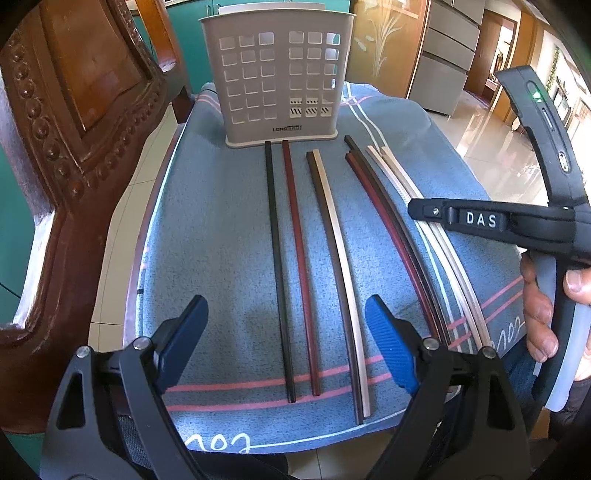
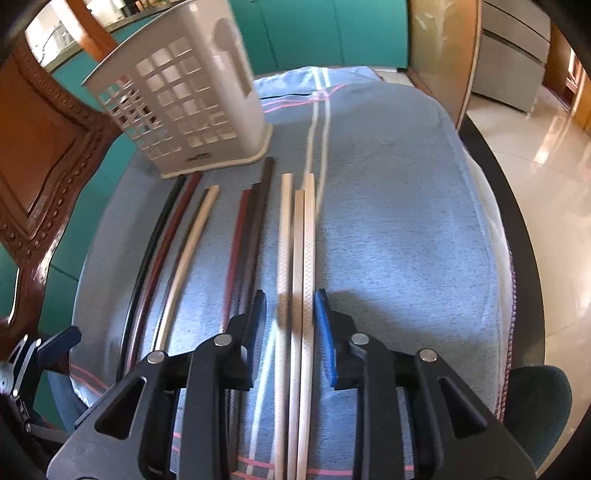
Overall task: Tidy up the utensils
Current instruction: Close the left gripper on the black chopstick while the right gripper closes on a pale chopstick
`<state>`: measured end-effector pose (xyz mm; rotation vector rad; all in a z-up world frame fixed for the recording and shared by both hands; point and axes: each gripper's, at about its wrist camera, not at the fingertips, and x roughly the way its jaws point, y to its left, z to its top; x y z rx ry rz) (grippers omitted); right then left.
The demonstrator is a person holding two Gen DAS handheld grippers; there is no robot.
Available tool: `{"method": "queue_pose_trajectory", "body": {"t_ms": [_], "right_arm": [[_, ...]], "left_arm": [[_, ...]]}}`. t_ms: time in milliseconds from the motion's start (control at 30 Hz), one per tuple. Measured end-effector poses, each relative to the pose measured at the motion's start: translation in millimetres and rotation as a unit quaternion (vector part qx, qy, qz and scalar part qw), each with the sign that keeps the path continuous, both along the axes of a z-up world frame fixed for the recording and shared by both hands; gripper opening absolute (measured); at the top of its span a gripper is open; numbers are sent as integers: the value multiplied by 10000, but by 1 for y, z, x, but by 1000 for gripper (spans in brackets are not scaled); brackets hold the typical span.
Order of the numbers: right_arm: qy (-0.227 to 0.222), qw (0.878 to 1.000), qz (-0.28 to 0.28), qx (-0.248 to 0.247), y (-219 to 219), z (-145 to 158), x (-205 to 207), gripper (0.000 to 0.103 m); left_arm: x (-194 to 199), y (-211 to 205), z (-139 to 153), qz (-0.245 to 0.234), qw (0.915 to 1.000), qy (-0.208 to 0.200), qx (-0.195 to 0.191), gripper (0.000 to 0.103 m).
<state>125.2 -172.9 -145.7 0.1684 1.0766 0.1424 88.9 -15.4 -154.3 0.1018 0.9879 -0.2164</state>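
Several chopsticks (image 1: 291,266) lie side by side on your blue towel (image 1: 221,229), before the upright holder (image 1: 277,74). Your left gripper (image 1: 286,343) gapes wide; your right gripper (image 2: 290,314) straddles the cream chopsticks (image 2: 299,266), unclamped.

A dark, round-edged counter (image 2: 517,236) is draped with a blue towel with pink and white stripes (image 1: 229,236). At its left edge stands a carved, glossy reddish-brown wooden chair back with a beaded border (image 1: 70,140). Teal cabinet doors (image 2: 317,33) line the far wall. Beyond the right edge, grey drawer fronts (image 1: 448,55) sit beside a tan panel with a pale plant motif (image 1: 384,44). Glossy cream floor tiles (image 2: 546,162) reflect bright daylight.
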Motion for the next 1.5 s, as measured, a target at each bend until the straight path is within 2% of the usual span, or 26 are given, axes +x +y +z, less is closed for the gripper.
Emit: {"method": "queue_pose_trajectory", "body": {"t_ms": [67,167,233,533,600,767,867,967,1033,1100,1200,1233,1367,1500], "right_arm": [[-105,9998,115,-147,6,3,-2,14],[-234,9994,253,-100,8,10,-5,11],[-312,9992,217,-119,6,16,-6,11],[-302,9995,24,66,-15,18,-5,12],[-302,9994,71,126,-15,17,-4,12],[-209,9989,257,330,-11,9,4,12],[-102,9998,181,-9,-9,0,8,12],[-159,9998,89,4,-14,0,8,12],[-153,9992,-43,-358,-16,-1,9,11],[-154,9996,-2,-240,-20,-1,9,11],[-244,9995,14,187,-25,4,6,13],[-271,9995,55,176,-23,5,7,13],[-179,9992,301,-202,-5,2,11,13],[-169,9986,244,-441,2,3,20,13]], "left_arm": [[1,1,0,30,10000,-2,13,86],[6,4,2,75,10000,-33,-13,85],[9,7,3,123,9999,-8,-40,71],[44,16,1,318,9985,200,-405,42],[55,15,-1,350,9978,273,-496,39],[81,12,-8,484,9973,377,-410,37],[90,8,-14,511,9972,460,-278,37],[94,6,-18,504,9973,494,-205,37],[89,4,-20,498,9974,496,-159,37],[89,4,-20,501,9976,463,-115,37],[93,2,-23,509,9978,414,-49,37],[94,1,-24,510,9979,397,-4,37],[100,0,-24,540,9977,403,-15,36],[94,4,-22,501,9981,367,-13,15]]}}
